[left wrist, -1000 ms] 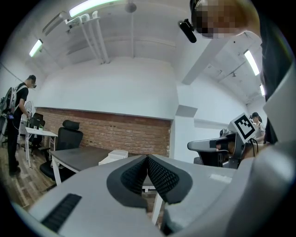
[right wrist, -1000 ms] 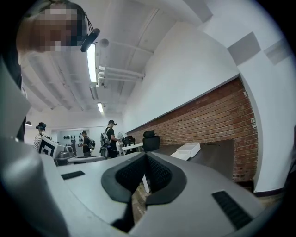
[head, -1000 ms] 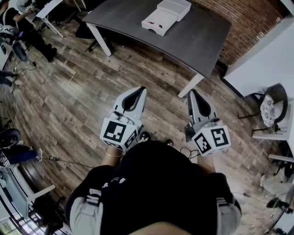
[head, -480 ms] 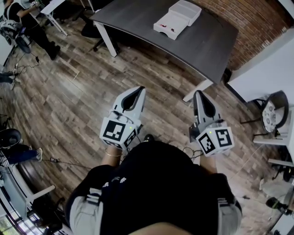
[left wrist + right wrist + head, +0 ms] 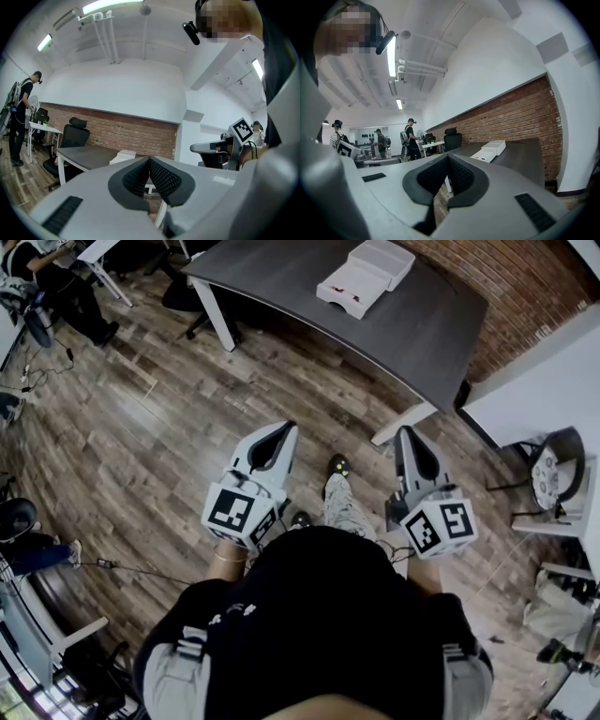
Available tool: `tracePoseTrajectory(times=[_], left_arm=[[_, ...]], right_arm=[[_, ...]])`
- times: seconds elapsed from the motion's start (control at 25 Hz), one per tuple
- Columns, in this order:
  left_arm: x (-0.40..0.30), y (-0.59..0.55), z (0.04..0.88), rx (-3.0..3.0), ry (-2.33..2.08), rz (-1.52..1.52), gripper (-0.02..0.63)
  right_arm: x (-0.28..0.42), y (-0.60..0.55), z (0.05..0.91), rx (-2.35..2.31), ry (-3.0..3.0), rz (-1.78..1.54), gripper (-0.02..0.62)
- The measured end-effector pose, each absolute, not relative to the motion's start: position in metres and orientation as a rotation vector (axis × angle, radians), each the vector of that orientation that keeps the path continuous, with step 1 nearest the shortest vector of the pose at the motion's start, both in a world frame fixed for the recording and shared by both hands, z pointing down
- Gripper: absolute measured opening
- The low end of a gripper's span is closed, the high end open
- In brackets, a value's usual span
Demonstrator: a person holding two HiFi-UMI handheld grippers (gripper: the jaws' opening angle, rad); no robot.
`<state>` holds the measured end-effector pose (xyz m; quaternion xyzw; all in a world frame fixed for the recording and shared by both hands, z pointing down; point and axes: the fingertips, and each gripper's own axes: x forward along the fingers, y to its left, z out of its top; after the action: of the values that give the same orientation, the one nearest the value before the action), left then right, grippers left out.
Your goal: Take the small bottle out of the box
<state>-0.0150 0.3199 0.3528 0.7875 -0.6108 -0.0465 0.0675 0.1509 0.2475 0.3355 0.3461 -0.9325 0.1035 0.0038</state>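
Observation:
A white box (image 5: 366,276) lies open in two halves on the dark grey table (image 5: 412,324), far ahead of me. It also shows in the left gripper view as the box (image 5: 123,156) and in the right gripper view as the box (image 5: 490,151). No small bottle can be made out from here. Both grippers are held over the wooden floor, well short of the table and pointing toward it. My left gripper (image 5: 279,430) is shut with nothing in it (image 5: 149,159). My right gripper (image 5: 409,433) is shut and empty too (image 5: 448,157).
My own leg and shoe (image 5: 337,467) show between the grippers. A black office chair (image 5: 178,298) stands at the table's left end, with a person (image 5: 52,282) further left. A white wall (image 5: 544,362) and a chair (image 5: 555,460) stand at the right. A brick wall (image 5: 525,277) backs the table.
The table and box have shifted right and slightly nearer in the head view. A foot has swung forward between the grippers. Both grippers stay shut, held the same way.

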Motion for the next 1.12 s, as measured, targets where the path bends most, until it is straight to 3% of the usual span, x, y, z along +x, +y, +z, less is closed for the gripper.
tracePoseTrajectory(times=[1.12], left_arm=[[-0.096,0.142,0.368,2.198,-1.984,-0.078,0.005]], right_arm=[[0.074,0.041,0.360,0.921,-2.956,0.459,0.000]])
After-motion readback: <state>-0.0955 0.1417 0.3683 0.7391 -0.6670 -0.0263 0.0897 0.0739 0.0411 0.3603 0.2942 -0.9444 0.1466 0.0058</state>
